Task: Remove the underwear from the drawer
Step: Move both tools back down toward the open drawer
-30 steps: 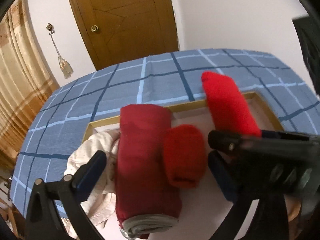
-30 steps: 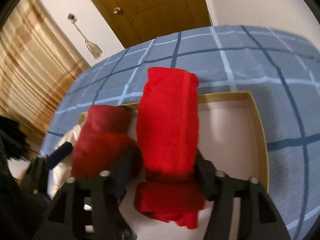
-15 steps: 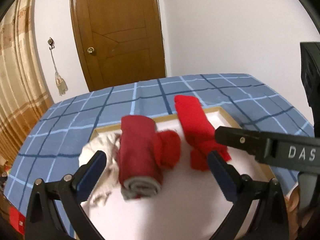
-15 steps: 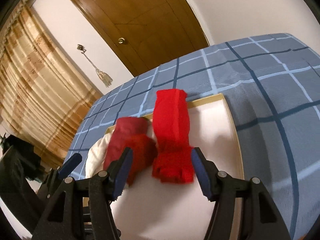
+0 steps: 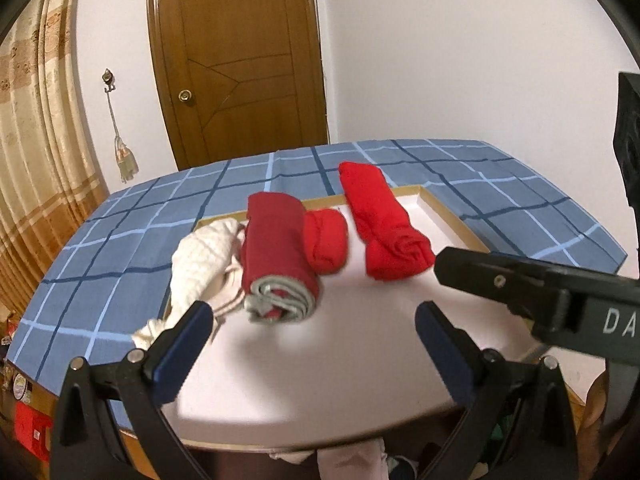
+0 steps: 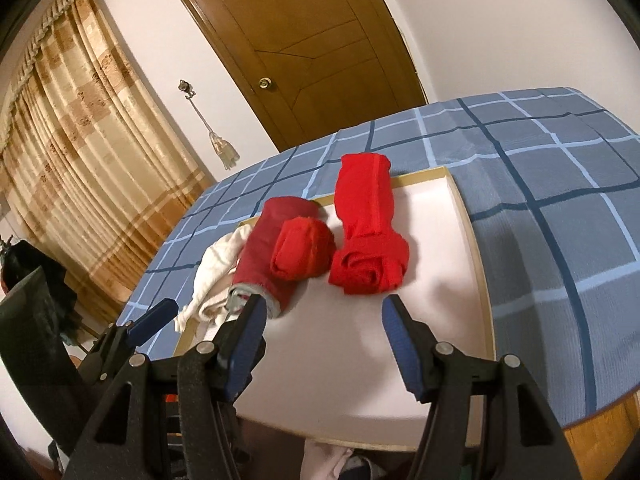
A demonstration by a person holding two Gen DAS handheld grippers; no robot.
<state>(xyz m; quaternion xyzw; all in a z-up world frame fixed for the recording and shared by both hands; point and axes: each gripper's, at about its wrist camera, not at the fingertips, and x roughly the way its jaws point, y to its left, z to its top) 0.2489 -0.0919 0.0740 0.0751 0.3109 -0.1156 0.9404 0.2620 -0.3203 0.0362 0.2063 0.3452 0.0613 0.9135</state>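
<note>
The drawer's [image 5: 452,216] near edge is being cut off by both tongs. Since a second ago, the bright red roll [image 6: 366,224] is no longer being straddled; it is being left in the drawer, beside the small red roll [image 6: 302,254], dark red roll [image 5: 276,256] and white cloth [image 5: 200,260]. Left gripper [image 5: 312,332] and right gripper [image 6: 322,330] are being held open, empty.

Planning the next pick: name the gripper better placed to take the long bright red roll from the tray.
Right. The right gripper, open and empty, faces the bright red roll; the left gripper faces the dark red roll.
</note>
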